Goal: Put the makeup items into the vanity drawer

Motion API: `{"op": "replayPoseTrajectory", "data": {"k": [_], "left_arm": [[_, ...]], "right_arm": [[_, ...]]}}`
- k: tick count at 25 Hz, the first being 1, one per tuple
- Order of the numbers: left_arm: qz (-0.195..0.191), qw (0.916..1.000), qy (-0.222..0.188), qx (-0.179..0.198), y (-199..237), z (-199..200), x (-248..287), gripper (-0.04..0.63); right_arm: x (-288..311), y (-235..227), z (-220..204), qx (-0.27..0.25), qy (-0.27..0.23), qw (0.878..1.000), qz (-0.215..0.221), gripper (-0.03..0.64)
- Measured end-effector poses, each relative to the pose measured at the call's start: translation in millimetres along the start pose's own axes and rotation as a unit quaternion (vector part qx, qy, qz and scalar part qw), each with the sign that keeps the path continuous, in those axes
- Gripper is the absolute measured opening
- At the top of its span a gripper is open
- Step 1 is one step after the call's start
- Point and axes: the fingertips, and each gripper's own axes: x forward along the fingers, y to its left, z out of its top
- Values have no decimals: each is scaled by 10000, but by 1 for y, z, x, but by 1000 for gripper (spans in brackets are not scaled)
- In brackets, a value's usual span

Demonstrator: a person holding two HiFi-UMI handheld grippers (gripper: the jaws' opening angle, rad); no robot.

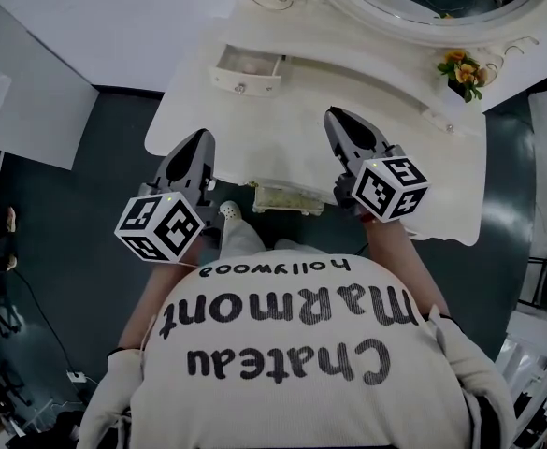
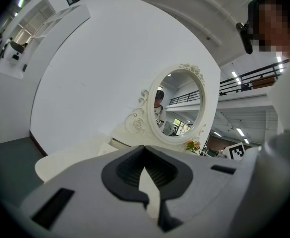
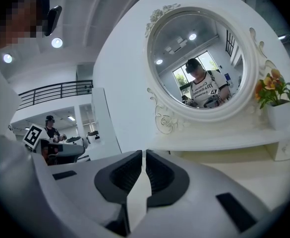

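The white vanity table (image 1: 367, 92) stands in front of me. A small upper drawer (image 1: 245, 73) at its back left is pulled out. At the front edge a lower drawer (image 1: 288, 198) is open a little, with pale contents that I cannot make out. No loose makeup item shows on the tabletop. My left gripper (image 1: 201, 138) hovers over the table's front left edge, shut and empty, with its tips (image 2: 144, 150) meeting. My right gripper (image 1: 338, 117) is over the middle of the tabletop, likewise shut (image 3: 143, 153) with nothing in it.
An oval mirror (image 3: 199, 63) in a carved white frame rises at the back of the vanity. A small pot of orange flowers (image 1: 462, 71) sits at the back right. A white shoe (image 1: 229, 210) shows on the dark floor (image 1: 77, 241) below the table's front edge.
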Motion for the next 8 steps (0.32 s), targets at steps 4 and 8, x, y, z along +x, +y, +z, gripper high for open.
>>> {"op": "replayPoseTrajectory", "data": {"k": [4, 8], "left_arm": [[-9, 10000, 57, -6, -2, -6, 4, 9], [-2, 9999, 98, -19, -2, -10, 6, 9]], "right_arm": [[-2, -7, -5, 25, 63, 10000, -27, 44], [-2, -12, -8, 30, 87, 9999, -50, 44]]}}
